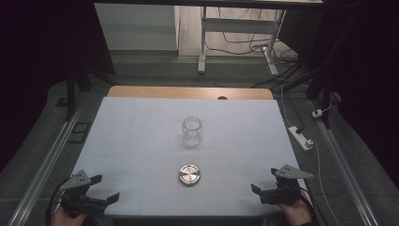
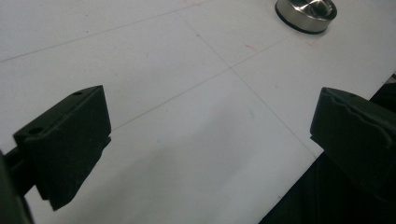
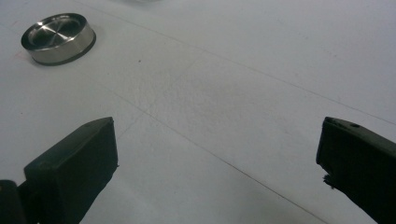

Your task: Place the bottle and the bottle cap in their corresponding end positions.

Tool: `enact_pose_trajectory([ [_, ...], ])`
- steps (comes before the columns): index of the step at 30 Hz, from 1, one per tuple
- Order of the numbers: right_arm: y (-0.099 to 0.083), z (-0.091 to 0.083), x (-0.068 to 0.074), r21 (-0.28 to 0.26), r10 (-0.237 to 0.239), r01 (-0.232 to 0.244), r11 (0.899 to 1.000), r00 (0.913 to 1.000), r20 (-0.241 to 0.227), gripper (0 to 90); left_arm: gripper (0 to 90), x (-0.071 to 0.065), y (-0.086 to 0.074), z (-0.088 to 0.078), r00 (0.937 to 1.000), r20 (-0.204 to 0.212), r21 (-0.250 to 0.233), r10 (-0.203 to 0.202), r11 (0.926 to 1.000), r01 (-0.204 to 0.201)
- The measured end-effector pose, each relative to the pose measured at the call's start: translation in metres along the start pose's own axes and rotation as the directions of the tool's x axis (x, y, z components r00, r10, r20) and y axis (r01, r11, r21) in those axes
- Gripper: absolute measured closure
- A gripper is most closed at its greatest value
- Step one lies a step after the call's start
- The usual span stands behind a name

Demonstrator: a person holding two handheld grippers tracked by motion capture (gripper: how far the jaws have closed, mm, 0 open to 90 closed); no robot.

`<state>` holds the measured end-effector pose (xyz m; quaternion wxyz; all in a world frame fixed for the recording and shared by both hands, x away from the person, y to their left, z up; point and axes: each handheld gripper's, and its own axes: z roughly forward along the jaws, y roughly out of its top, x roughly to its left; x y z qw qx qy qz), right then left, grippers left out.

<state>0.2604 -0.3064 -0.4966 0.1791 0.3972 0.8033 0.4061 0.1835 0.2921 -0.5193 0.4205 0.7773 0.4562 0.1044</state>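
I've got the left gripper (image 1: 104, 188) low at the table's (image 1: 141, 132) near-left corner, jaws wide apart, nothing btwn them. Right gripper (image 1: 264, 181) at near-right, likewise wide and empty. Metal lid (image 1: 190, 174) lies centred btwn them, glass jar (image 1: 192, 130) upright just beyond it.

power strip (image 1: 301, 137) on floor | white desk frame (image 1: 203, 42) | cables (image 1: 244, 47)

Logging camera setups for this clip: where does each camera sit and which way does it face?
High view: above the near edge, looking forward and down on the white table, glass jar, metal lid; hands and both grippers show.
Left gripper view: between open jaws, toward the lid.
Right gripper view: likewise, lid upper left.
All share the lid.
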Motion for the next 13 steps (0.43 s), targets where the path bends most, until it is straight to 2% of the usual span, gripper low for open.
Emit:
enact_pose_trajectory([
  [6, -0.0023, -0.0050, 0.0005, 0.016, 0.016, -0.016, 1.000, 0.9999, 0.004, 0.0, 0.0, -0.0005, -0.0055, -0.0002, 0.9994, -0.033, 0.045, 0.008, 0.9989, -0.006],
  [13, -0.0039, -0.0066, -0.0007, 0.029, 0.034, -0.034, 0.999, 0.9994, 0.010, 0.0, 0.0, -0.0006, -0.0051, 0.0006, 0.9993, -0.037, 0.052, -0.001, 0.9987, 0.003],
])
